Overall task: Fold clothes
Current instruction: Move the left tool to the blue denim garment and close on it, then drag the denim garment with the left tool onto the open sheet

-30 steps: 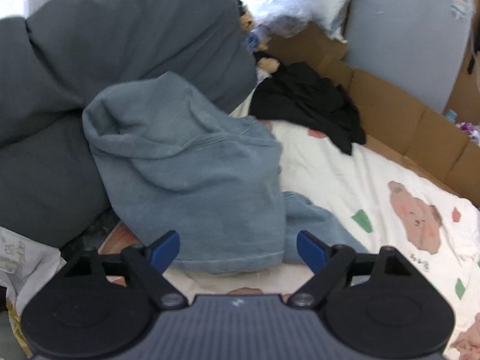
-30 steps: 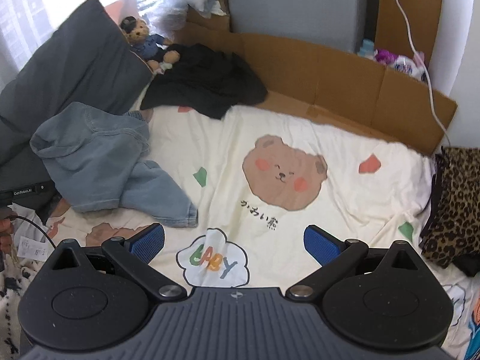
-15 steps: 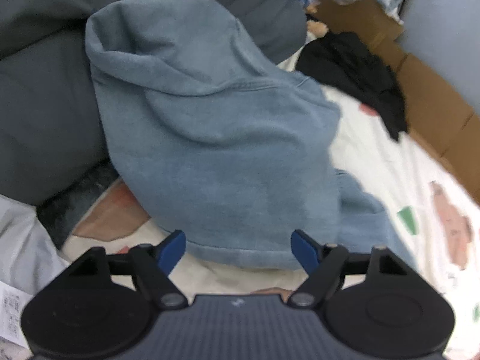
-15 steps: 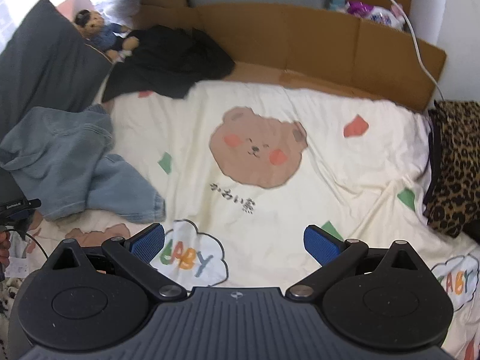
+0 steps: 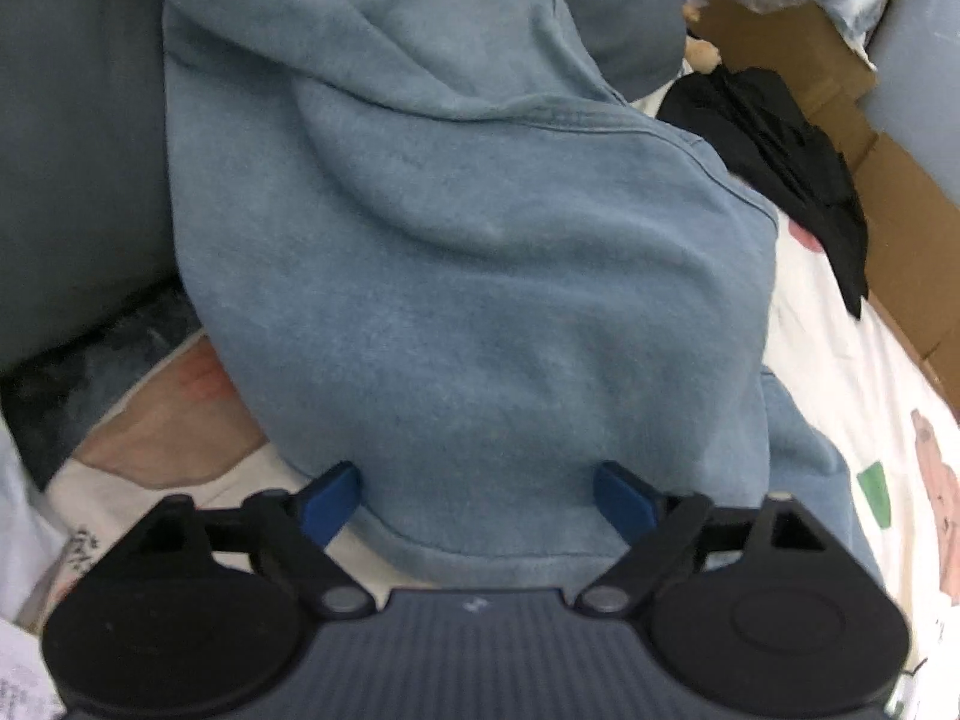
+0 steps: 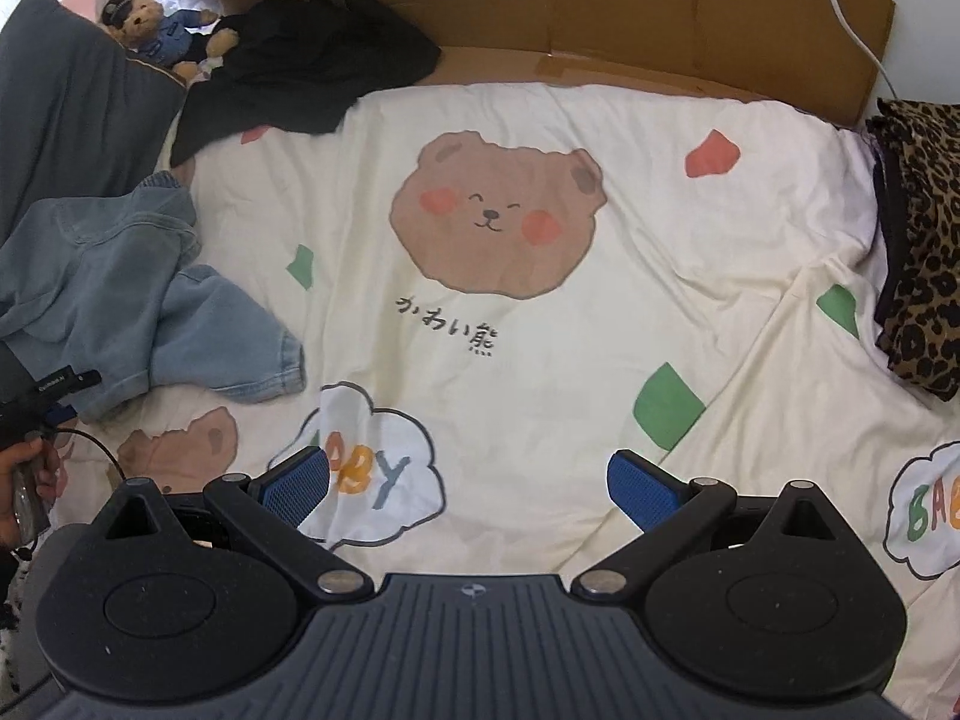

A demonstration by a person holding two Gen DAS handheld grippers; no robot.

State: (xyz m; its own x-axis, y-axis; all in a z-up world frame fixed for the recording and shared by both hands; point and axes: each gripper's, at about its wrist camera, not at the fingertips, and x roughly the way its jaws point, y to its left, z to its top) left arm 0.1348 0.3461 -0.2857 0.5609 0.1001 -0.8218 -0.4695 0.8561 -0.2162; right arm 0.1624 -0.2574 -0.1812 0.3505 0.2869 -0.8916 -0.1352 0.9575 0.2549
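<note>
The blue sweatshirt [image 5: 480,300] lies crumpled on the bed [image 6: 600,360], beside the grey pillow [image 6: 66,120]. It looks soft, thick and floppy. Grab its bottom hem. Left claw [image 5: 477,495] is spread around that hem; right claw [image 6: 468,483] is spread, empty.

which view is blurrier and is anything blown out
Left wrist view: softer, the blue hoodie fills it up close with smeared texture, and the tongs sit open at its hem. Right wrist view: sharp, the print on the bear sheet reads clearly; the top left corner is blown out white by window light, and fisheye bends the cardboard edge.
</note>
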